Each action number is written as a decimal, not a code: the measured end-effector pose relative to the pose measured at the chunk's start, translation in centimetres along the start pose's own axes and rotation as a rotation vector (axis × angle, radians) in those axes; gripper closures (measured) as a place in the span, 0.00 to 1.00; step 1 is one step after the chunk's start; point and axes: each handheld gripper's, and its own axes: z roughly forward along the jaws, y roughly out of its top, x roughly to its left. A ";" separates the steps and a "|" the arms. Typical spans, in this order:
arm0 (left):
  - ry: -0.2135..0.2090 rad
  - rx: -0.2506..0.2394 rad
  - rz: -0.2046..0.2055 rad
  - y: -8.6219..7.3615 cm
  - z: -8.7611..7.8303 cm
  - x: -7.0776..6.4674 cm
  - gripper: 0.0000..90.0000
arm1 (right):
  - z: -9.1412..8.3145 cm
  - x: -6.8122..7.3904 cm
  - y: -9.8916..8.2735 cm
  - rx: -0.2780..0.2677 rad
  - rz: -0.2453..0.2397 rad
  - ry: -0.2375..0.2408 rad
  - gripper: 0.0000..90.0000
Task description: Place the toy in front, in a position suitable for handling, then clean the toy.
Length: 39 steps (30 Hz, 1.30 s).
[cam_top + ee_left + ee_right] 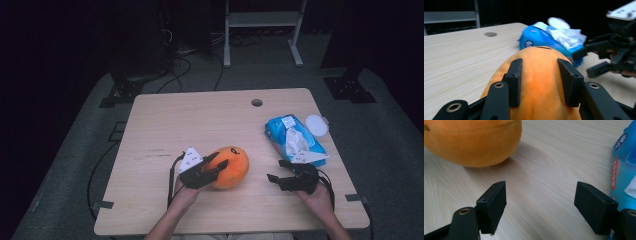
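Matt plush orange toy [231,167] — pale wood-grain table [200,120], smooth.

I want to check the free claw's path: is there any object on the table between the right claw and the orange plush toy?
Nothing visible: only bare table lies between the right claw and the orange plush toy.

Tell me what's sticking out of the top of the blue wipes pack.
A crumpled white wipe sticks out of the blue wipes pack, whose round white lid is flipped open beside it. How many wipes remain inside is hidden by the wrapper.
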 end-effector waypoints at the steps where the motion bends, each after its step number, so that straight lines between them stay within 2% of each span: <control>1: -0.010 0.009 0.001 -0.2 0.3 -0.2 0.64 | 0.0 0.0 0.0 0.003 0.000 -0.002 0.27; 6: -0.035 0.029 0.000 -0.8 0.9 -0.5 0.64 | 0.2 0.1 0.0 0.003 -0.004 -0.001 0.27; 9: -0.060 0.043 0.029 -1.3 1.3 -0.7 0.63 | 0.2 0.0 0.0 0.003 -0.001 -0.003 0.27; 12: -0.067 0.049 0.038 -1.4 1.3 -0.6 0.62 | 0.2 -0.1 0.0 0.002 0.004 -0.007 0.27; 17: -0.077 0.064 0.029 -1.9 0.9 -0.1 0.46 | 0.3 -0.2 0.0 -0.013 0.008 -0.025 0.27; 21: -0.070 0.070 0.041 -1.7 0.6 0.1 0.33 | 0.1 0.0 0.1 -0.027 -0.006 -0.032 0.27; 25: -0.082 0.066 0.012 -1.6 0.5 0.1 0.24 | 0.0 -0.1 0.1 -0.029 -0.006 -0.033 0.27; 27: -0.071 0.070 0.029 -1.5 0.4 -0.1 0.23 | -0.2 -0.2 0.2 -0.036 0.004 -0.033 0.27; 31: -0.068 0.064 0.030 -1.4 0.2 0.1 0.20 | -0.5 -0.1 0.3 -0.056 -0.010 -0.047 0.27; 35: -0.065 0.038 0.030 -0.9 -0.1 0.4 0.20 | -0.9 -0.2 0.5 -0.077 -0.011 -0.060 0.27; 39: -0.066 0.033 0.039 -0.9 -0.3 0.5 0.19 | -1.7 -0.6 1.0 -0.120 -0.008 -0.099 0.27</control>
